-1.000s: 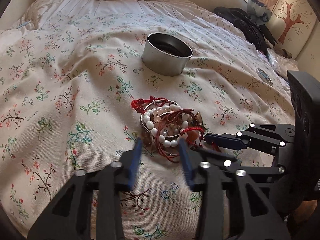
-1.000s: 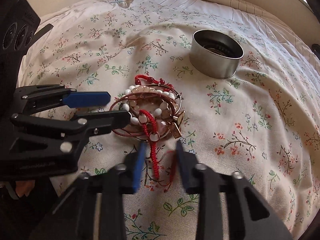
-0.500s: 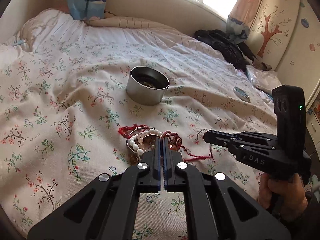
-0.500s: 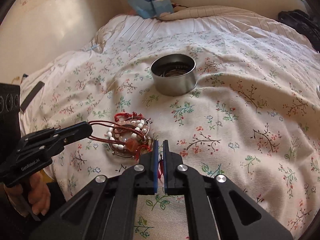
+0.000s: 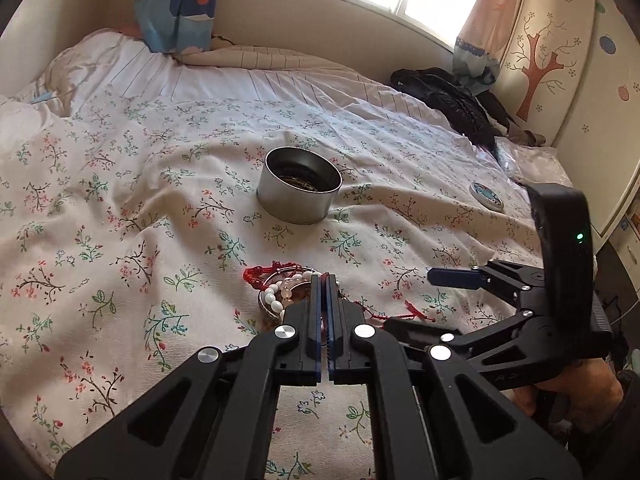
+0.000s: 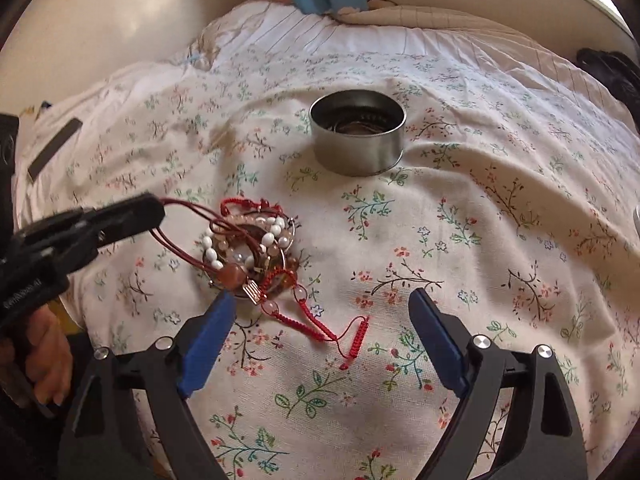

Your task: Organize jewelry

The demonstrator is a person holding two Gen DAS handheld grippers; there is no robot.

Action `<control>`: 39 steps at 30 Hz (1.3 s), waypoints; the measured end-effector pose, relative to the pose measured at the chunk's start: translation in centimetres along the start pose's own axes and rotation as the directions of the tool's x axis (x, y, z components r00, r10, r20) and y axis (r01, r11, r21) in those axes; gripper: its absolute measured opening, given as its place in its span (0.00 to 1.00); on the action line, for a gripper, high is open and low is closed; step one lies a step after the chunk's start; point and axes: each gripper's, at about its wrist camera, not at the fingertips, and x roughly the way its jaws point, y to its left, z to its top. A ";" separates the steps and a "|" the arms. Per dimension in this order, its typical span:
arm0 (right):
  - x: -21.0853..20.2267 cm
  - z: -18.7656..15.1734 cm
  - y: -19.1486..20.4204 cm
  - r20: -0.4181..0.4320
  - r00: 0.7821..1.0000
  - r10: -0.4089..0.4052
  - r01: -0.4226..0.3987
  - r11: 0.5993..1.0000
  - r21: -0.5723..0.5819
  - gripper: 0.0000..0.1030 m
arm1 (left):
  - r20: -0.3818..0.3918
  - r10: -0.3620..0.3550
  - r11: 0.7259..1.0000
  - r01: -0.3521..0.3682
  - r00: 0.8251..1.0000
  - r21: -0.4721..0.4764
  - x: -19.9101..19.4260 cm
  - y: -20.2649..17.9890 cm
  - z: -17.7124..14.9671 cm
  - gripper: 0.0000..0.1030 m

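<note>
A tangle of bracelets lies on the floral bedspread: white and pink beads, a wire ring, dark red cords, a red woven string. My left gripper is shut on the dark red cord and pulls its loops to the left, away from the pile. It shows at the left of the right wrist view. My right gripper is open and empty, straddling the red string. A round metal tin with jewelry inside stands beyond the pile; it also shows in the left wrist view.
A small round lid lies at the right of the bed. Dark clothing is heaped at the far right. A flat dark strip lies at the left. Pillows and curtain are at the head.
Both grippers closed on the pile and lifted back. My right gripper has since opened and let the red string drop. My left gripper stays shut, drawing the dark red cord out leftward.
</note>
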 end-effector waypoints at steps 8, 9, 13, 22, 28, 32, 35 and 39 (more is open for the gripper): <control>-2.3 -1.1 -1.7 0.085 0.993 0.087 -0.098 0.987 0.125 0.04 | 0.035 -0.007 1.000 0.007 0.999 0.009 -0.3 -0.2 0.2 0.02; -3.0 -1.2 -2.4 0.136 0.984 0.112 -0.135 0.975 0.174 0.04 | 0.043 -0.012 1.000 0.011 0.999 0.013 -0.4 -0.2 0.3 0.02; -4.0 -0.7 -3.7 0.283 0.944 0.166 -0.251 0.922 0.295 0.04 | 0.061 -0.029 1.000 0.029 0.998 0.011 -0.6 -0.4 0.6 0.02; -0.9 0.5 0.0 0.041 0.999 0.009 -0.013 0.995 0.099 0.84 | 0.060 -0.026 1.000 0.026 0.998 0.003 -0.5 -0.1 0.7 0.02; 1.4 0.1 1.1 -0.077 0.997 -0.018 0.018 1.000 -0.004 0.04 | 0.067 -0.026 1.000 0.026 0.997 -0.007 -0.7 0.1 0.7 0.02; -1.8 -0.3 -2.4 0.130 0.978 0.165 -0.192 0.954 0.230 0.04 | 0.085 -0.046 0.999 0.047 0.995 -0.010 -1.0 0.0 1.1 0.02; -2.9 -0.6 -4.4 0.275 0.931 0.239 -0.324 0.887 0.327 0.04 | 0.092 -0.067 0.997 0.068 0.994 -0.018 -1.0 0.0 1.5 0.02; -3.7 -0.3 -5.4 0.361 0.898 0.250 -0.382 0.852 0.360 0.04 | 0.103 -0.081 0.996 0.085 0.991 -0.032 -1.2 0.1 2.0 0.02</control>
